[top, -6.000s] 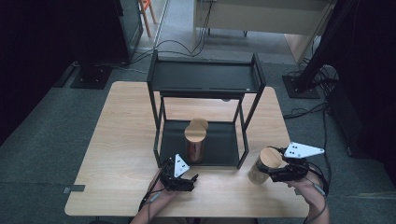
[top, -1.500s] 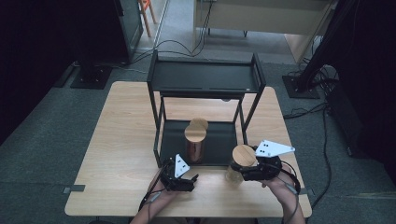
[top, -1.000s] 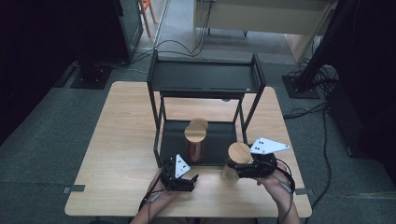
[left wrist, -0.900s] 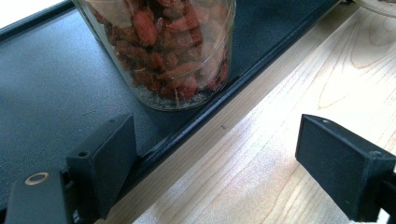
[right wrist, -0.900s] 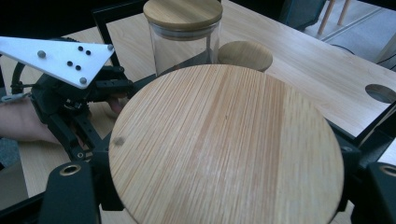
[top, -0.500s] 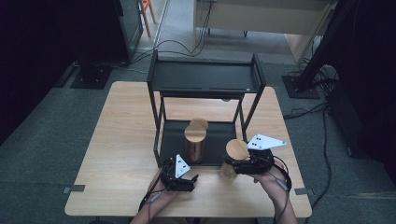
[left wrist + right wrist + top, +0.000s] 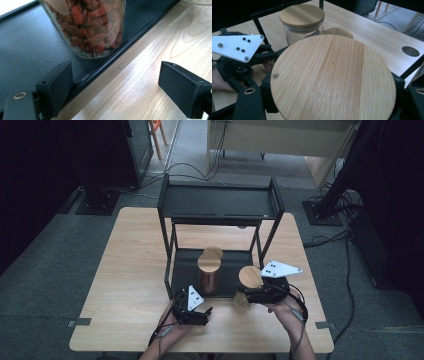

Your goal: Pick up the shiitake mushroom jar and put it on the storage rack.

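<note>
Right gripper [image 7: 246,292] is clamped on a wooden-lidded jar [image 7: 249,279], which has been carried from the table's right edge to just beside the black rack [image 7: 172,270]; placing on its lower shelf is judged close. Left gripper [image 7: 202,312] is kept apart, idle. No label or writing can be read

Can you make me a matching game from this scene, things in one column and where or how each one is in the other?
Things:
1. Glass jar of red dried fruit with round wooden lid
2. Glass jar with round wooden lid by the rack's right leg
3. Left hand-held gripper
4. Black metal two-tier rack

States:
a. clamped in the right hand-held gripper
b. jaws open, nothing between them
c. standing on the light wooden table
d. on the rack's lower shelf

Pairs: 1-d, 2-a, 3-b, 4-c
</note>
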Demonstrator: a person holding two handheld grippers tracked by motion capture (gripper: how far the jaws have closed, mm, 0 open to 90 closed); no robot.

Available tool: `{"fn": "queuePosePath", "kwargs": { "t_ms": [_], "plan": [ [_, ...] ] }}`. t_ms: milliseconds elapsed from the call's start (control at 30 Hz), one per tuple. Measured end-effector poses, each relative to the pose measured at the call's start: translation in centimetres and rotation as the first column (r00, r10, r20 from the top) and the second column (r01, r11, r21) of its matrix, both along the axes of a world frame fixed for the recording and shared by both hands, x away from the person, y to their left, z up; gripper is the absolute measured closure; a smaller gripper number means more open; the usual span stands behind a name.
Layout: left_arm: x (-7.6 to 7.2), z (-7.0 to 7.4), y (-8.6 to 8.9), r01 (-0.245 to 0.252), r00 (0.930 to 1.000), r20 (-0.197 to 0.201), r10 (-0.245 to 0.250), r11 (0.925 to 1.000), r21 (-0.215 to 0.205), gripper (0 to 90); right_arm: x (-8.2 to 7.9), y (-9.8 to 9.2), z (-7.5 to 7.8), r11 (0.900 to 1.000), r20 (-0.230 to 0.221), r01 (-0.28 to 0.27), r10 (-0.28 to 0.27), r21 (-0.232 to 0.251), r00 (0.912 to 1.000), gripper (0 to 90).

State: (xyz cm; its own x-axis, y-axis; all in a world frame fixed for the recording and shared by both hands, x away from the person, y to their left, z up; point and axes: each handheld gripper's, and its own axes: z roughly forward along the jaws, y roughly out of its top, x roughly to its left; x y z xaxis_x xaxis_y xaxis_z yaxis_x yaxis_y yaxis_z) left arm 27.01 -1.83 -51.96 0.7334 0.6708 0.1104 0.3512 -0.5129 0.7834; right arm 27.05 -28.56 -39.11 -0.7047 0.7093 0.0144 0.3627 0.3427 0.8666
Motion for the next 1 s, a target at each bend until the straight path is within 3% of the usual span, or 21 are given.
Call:
{"fn": "queuePosePath", "kwargs": {
  "t_ms": [333, 1000],
  "plan": [
    [0.0, 0.0, 0.0, 0.001, 1.0, 0.001, -0.001, 1.0, 0.001, 12.8, 0.9, 0.9, 0.0, 1.0, -0.003, 0.009, -0.009, -0.023, 1.0, 24.9],
    [0.0, 0.0, 0.0, 0.002, 1.0, 0.003, -0.002, 1.0, 0.006, 12.8, 2.3, 1.9, -0.7, 0.999, 0.0, 0.031, -0.031, -0.018, 0.9995, 24.9]
  ]
}}
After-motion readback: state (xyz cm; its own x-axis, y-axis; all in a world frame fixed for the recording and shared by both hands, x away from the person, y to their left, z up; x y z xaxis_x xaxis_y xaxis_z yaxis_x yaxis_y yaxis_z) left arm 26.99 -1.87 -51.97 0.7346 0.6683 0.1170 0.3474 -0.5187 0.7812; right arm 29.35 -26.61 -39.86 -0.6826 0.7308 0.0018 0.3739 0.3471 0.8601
